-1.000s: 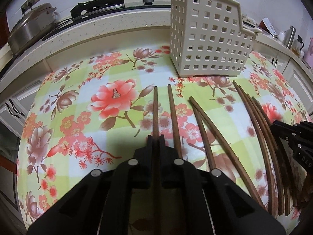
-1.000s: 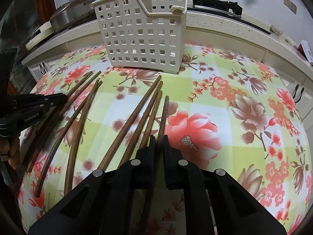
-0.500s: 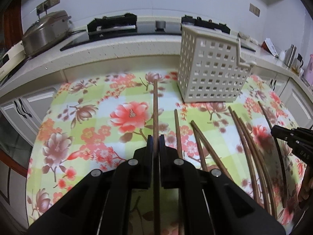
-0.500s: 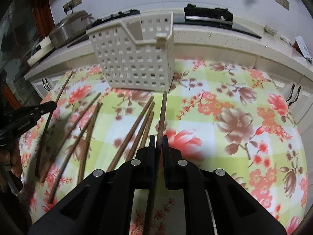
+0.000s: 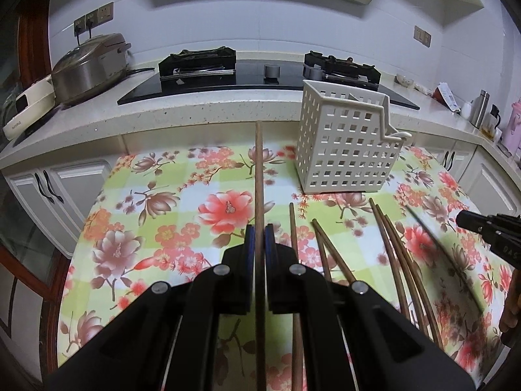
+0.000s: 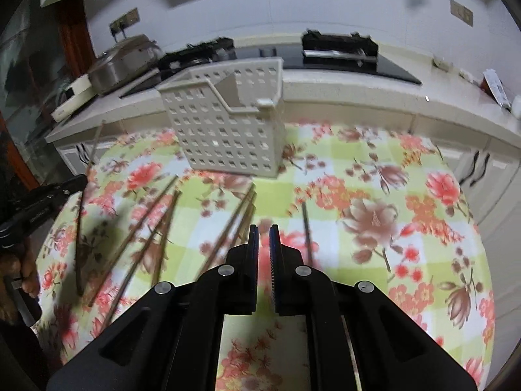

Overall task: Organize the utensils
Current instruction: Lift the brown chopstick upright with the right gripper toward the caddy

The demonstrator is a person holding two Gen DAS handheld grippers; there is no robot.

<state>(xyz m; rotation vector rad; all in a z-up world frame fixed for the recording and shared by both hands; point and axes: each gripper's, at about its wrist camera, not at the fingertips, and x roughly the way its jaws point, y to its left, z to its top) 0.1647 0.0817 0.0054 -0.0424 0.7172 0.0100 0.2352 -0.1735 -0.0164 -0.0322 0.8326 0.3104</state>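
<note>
Between the left hand-held gripper's [image 5: 259,238] clamped fingers a chopstick [image 5: 259,176] juts forward; right one [image 6: 263,238] slightly parted, empty.

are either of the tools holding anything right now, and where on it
The left tool is shut on one long brown wooden chopstick, gripped partway along its shaft with the far end sticking out ahead. The right tool is open and holds nothing.

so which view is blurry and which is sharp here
Left wrist view: sharp, the chopstick in the left claw and the basket are crisp. Right wrist view: motion-smeared, basket and tablecloth soft.
</note>
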